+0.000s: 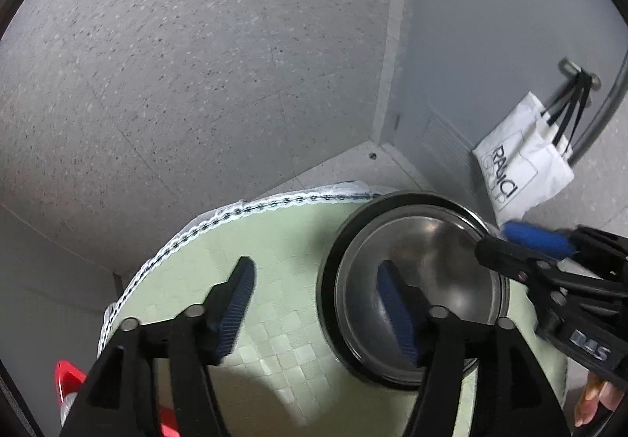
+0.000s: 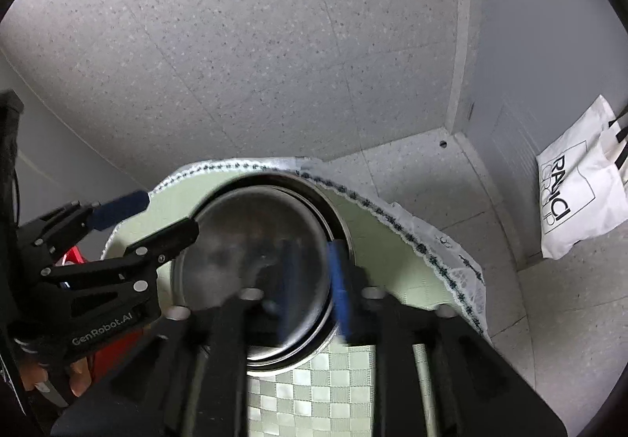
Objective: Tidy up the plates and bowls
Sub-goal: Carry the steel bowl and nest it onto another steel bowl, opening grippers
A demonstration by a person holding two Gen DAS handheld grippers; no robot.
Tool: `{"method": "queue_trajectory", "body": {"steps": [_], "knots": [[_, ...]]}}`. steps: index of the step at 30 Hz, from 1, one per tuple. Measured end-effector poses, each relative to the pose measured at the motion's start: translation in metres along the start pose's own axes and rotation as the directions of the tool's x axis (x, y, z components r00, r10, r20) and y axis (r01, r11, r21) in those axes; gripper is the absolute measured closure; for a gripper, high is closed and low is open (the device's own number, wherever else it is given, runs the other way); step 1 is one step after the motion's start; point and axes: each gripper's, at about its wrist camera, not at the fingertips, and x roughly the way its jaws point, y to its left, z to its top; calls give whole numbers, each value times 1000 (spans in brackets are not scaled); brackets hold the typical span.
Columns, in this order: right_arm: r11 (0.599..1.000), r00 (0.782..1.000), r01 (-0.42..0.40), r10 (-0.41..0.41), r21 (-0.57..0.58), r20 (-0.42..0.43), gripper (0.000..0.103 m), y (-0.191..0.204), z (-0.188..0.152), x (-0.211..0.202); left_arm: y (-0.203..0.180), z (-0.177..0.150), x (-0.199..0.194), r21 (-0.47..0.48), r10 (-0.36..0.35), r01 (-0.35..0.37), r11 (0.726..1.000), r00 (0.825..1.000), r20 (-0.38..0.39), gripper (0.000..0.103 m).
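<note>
Bowls (image 1: pixel 416 292): nested steel stack, dull grey, inner one reflective with smudged sheen, sitting slightly off-centre in a darker outer rim; stands on the table (image 1: pixel 282 241) toward its far right edge. Step in hand, as judged: seating or adjusting the inner bowl in the stack. Right gripper (image 2: pixel 310 288): jaws narrowly set astride the near rim, blue pad outside and the other inside (blur hides the contact, so whether it grips cannot be told). Left gripper (image 1: pixel 314 299): jaws spread wide, holding nothing, one finger over the bowl's interior, the other over bare cloth. Next move likely calls for a level lowering so the rims sit flush, then a clean release. Table: round, pale green checked cloth with lace trim. Beyond: speckled floor, white tote (image 2: pixel 577 201) hanging on a grey door.
</note>
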Motion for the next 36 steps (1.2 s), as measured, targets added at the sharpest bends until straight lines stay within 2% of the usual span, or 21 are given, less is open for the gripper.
{"method": "queue_trajectory", "body": {"steps": [1, 2, 3, 4, 7, 10, 14, 24, 33, 36], "knots": [[1000, 1000, 10, -10, 1, 22, 45, -1, 1, -7, 6, -1, -4, -34, -6, 6, 999, 1000, 6, 29], [1000, 999, 12, -12, 1, 43, 30, -1, 2, -14, 11, -3, -10, -58, -14, 15, 998, 1000, 11, 21], [1000, 998, 13, -13, -2, 63, 27, -1, 3, -20, 16, -4, -13, -85, -27, 28, 996, 1000, 16, 18], [1000, 997, 21, -20, -5, 78, 28, -2, 4, -24, 21, -5, -15, -102, -29, 31, 994, 999, 18, 13], [999, 997, 48, -49, 10, 66, 26, -6, 5, -23, 28, -7, -9, -121, -2, 1, 993, 1000, -8, 13], [999, 1000, 27, -27, 43, 12, 26, -17, 1, -7, 27, -12, 5, -138, -5, -4, 990, 998, -67, 13], [993, 997, -42, 48, 107, -56, 26, -29, -13, 20, 20, -17, 22, -127, -1, -14, 992, 993, -116, 13], [988, 991, -86, 99, 129, -94, 26, -37, -21, 41, 0, -16, 46, -114, 6, -25, 993, 986, -164, 13], [981, 982, -126, 144, 147, -118, 29, -43, -26, 51, -8, -21, 55, -114, 8, -29, 993, 983, -181, 20], [977, 979, -148, 167, 152, -117, 33, -42, -26, 51, -9, -22, 53, -113, -5, -15, 994, 984, -176, 30]]}}
